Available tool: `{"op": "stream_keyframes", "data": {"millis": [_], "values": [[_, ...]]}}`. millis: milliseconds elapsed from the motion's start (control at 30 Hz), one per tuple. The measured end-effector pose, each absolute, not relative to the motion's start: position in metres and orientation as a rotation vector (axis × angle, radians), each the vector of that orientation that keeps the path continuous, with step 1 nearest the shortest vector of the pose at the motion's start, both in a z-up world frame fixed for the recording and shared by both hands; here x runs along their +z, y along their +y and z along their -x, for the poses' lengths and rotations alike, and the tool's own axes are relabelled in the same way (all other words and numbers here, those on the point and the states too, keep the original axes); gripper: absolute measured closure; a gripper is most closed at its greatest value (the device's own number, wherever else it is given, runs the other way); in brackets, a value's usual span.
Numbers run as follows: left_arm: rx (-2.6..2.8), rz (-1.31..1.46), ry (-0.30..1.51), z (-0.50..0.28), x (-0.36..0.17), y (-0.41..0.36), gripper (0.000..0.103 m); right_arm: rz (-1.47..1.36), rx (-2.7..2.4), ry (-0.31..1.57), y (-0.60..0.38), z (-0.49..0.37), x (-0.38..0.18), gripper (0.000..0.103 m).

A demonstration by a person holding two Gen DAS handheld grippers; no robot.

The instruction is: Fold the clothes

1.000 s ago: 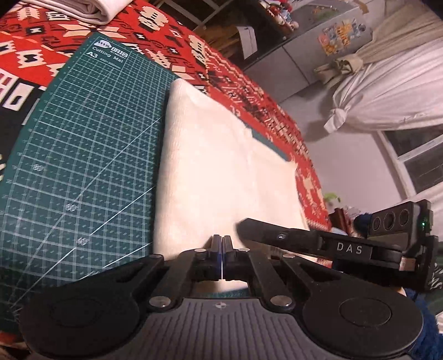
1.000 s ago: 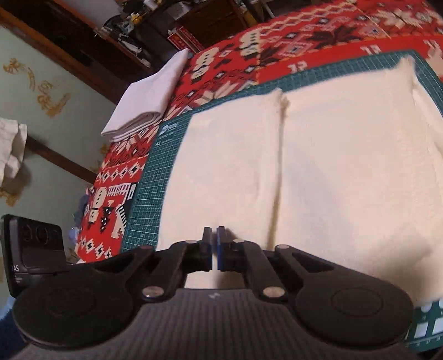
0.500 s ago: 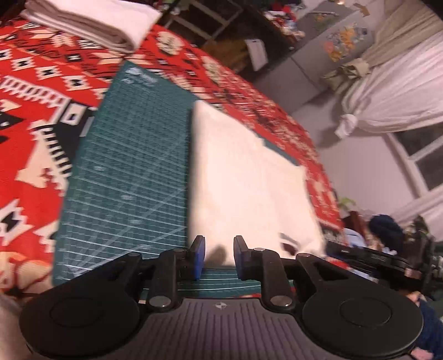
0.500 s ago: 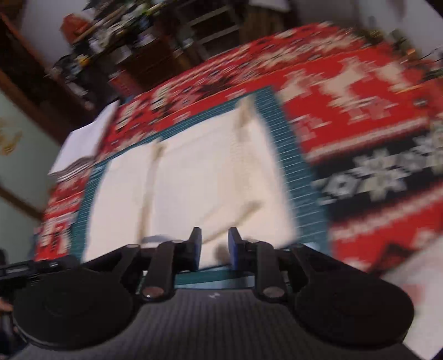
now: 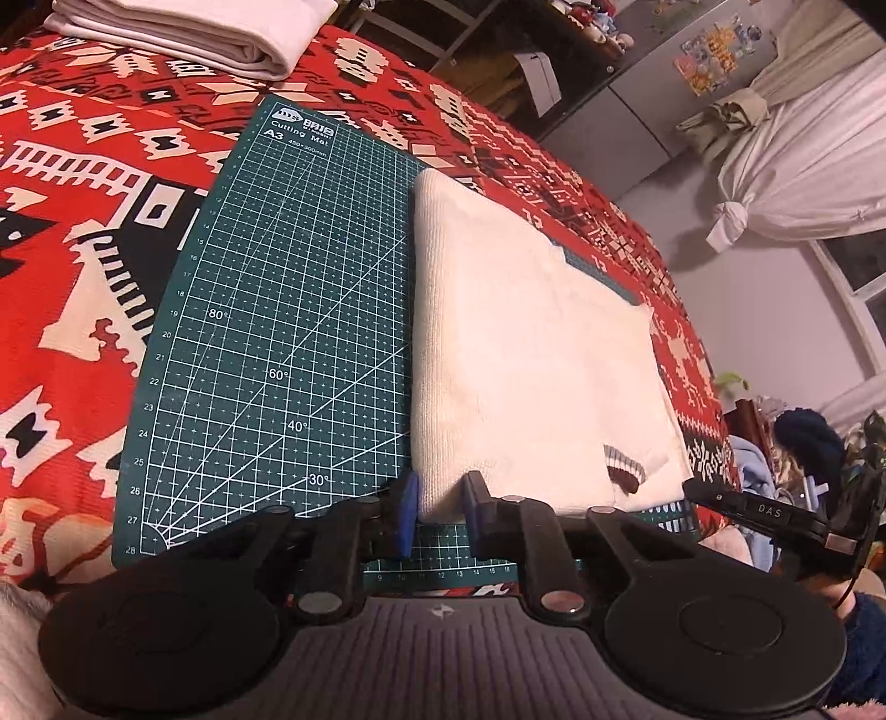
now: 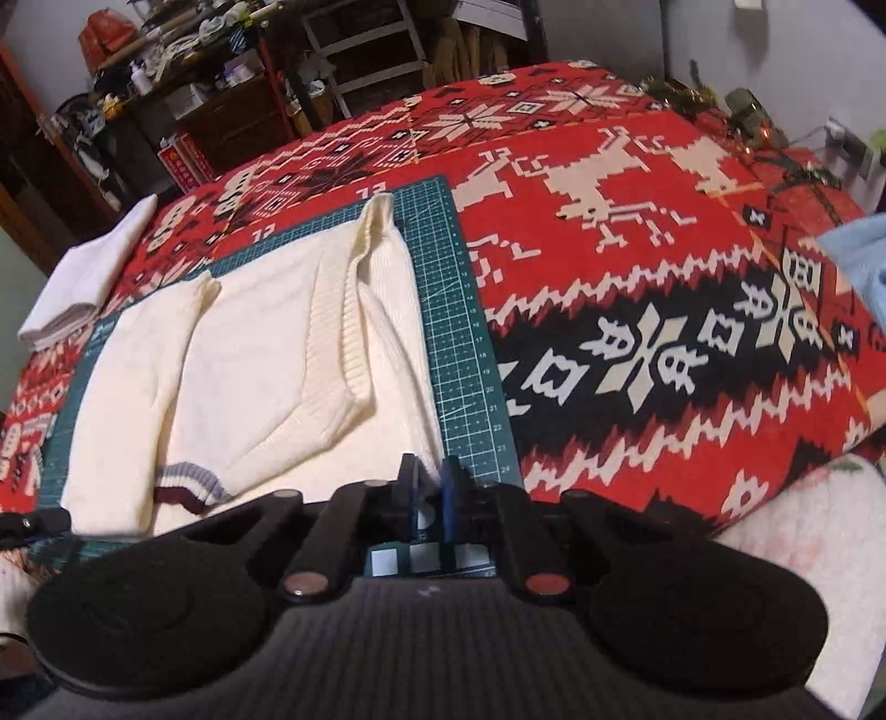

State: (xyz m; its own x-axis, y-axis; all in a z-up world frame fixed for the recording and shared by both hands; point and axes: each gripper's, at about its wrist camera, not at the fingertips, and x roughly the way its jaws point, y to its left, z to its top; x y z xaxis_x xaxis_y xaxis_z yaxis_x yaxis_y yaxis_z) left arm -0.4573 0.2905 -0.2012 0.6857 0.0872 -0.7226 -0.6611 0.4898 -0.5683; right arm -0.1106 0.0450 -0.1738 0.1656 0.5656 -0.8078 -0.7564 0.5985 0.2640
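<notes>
A cream knit sweater lies folded on the right half of a green cutting mat. A sleeve cuff with maroon and grey stripes rests on its near edge. My left gripper is open at the sweater's near left corner, which sits between the blue pads. In the right wrist view the sweater fills the mat, with the ribbed hem turned over on top. My right gripper is open by a narrow gap at the sweater's near right edge, holding nothing.
A red, black and cream patterned cloth covers the table. A folded white stack lies at the far left beyond the mat. A light blue cloth shows at the right edge. Shelves and clutter stand behind the table.
Both grippers were shut at the sweater a second ago. They have opened, let it go and drawn back to the mat's near edge. The right view has swung to the right.
</notes>
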Motion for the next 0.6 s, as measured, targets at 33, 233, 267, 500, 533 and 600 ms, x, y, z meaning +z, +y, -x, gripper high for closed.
{"op": "stream_keyframes", "data": {"millis": [33,233,267,500,533,600], "values": [[0.5,0.961,0.692,0.457,-0.2,0.289,0.087,0.217,0.952,1.037,0.044,0.109,-0.173,0.095],[0.466,0.954,0.735,0.451,-0.196,0.276,0.088,0.209,0.945,1.04,0.038,0.101,-0.171,0.095],[0.462,0.951,0.74,0.451,-0.196,0.274,0.088,0.206,0.941,1.043,0.037,0.099,-0.171,0.095],[0.471,0.967,0.732,0.455,-0.195,0.271,0.089,0.254,0.936,1.022,0.038,0.101,-0.162,0.094],[0.474,0.966,0.729,0.457,-0.193,0.271,0.089,0.263,0.936,1.017,0.039,0.102,-0.16,0.094],[0.479,0.967,0.722,0.459,-0.19,0.272,0.089,0.282,0.935,1.008,0.04,0.104,-0.156,0.093]]}}
